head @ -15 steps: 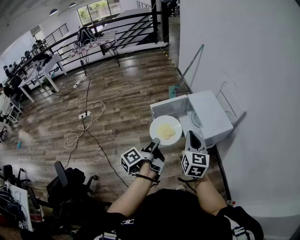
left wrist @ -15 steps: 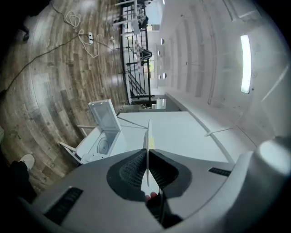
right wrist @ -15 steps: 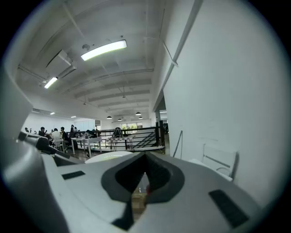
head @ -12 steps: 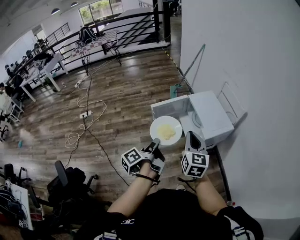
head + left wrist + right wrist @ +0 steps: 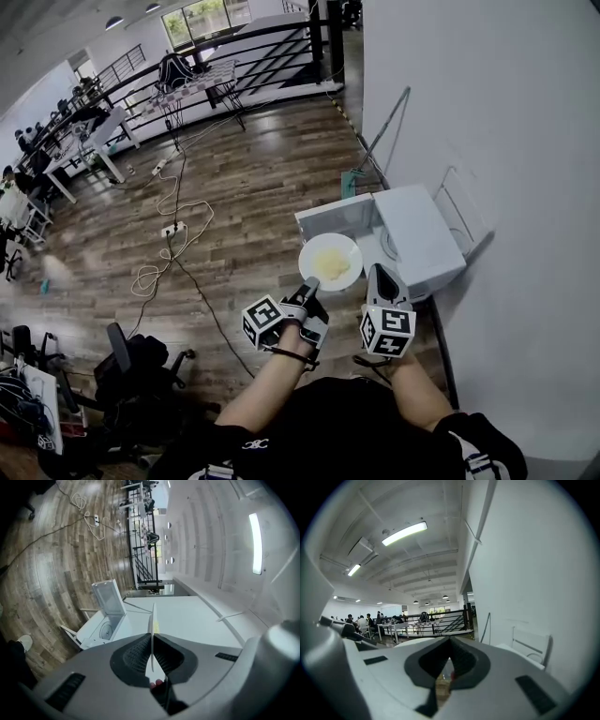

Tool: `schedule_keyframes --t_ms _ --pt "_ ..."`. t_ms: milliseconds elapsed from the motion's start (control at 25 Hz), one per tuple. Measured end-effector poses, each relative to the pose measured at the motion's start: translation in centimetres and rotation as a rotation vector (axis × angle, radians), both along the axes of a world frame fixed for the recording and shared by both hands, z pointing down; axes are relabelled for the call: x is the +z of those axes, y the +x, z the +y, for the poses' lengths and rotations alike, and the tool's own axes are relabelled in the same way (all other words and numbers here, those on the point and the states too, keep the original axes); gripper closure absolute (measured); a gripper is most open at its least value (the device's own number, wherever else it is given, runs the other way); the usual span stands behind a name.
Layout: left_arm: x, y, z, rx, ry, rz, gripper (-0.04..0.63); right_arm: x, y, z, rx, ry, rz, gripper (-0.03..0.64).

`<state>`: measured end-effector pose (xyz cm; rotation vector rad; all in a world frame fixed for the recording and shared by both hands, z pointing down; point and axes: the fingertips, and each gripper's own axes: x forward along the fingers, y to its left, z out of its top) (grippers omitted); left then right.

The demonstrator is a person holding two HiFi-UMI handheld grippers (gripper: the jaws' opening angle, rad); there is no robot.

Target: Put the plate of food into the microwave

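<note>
Left gripper (image 5: 310, 284): jaws narrow, pinched on the near rim of the plate (image 5: 351, 255). In the left gripper view the plate runs edge-on up frame centre, between the pads. In the head view the plate, with yellow food (image 5: 330, 263), sits mid-frame at the open microwave (image 5: 420, 234), not inside. Right gripper (image 5: 382, 278), just right of the plate: jaws closed together, nothing between them.

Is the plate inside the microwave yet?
No, the plate is held by the left gripper outside the open microwave.
</note>
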<state>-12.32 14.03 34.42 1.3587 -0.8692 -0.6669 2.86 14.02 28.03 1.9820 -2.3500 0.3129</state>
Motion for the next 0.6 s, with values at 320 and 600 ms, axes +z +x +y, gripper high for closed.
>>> schedule_keyframes --t_ms 320,600 --pt "0.6 5.9 -1.5 -0.021 -0.006 -0.001 0.58 0.4 5.1 -1.8 -0.052 0.001 0.015 0.611" --pt "1.2 10.1 -2.5 -0.024 -0.012 -0.015 0.58 1.5 9.6 -3.3 -0.06 -0.02 0.005 0.611"
